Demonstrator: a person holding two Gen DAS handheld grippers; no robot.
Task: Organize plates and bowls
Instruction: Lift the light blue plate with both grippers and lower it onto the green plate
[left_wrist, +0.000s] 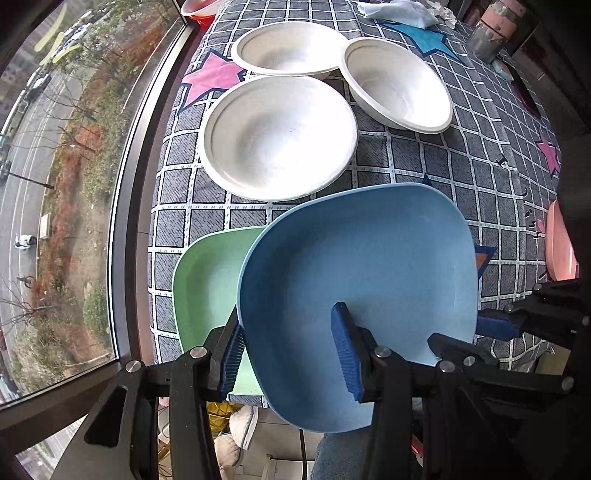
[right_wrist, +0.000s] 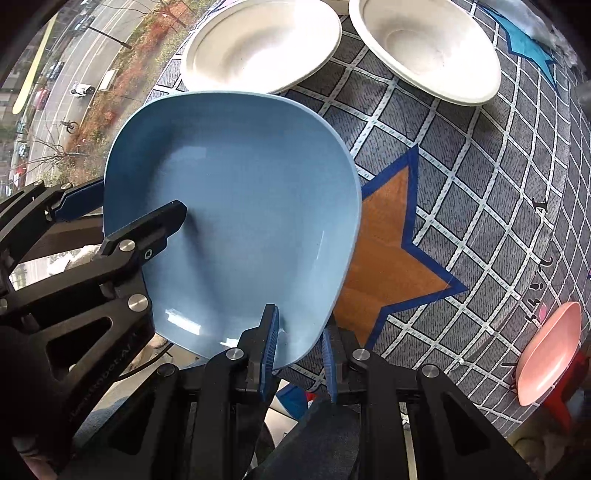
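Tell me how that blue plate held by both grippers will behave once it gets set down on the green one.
The blue plate looks rigid: it keeps its shape though pinched only at its rim by the left gripper and right gripper. Its glossy surface suggests it may slip. Its shape resembles the green plate, so it probably nests steadily.

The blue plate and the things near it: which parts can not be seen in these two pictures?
- Green plate, left wrist view: its right part is hidden behind the blue plate.
- Pink plate, right wrist view: only an edge-on side shows; in the left wrist view a dark gripper body covers most of it.
- Red bowl, left wrist view: cut off by the top edge.
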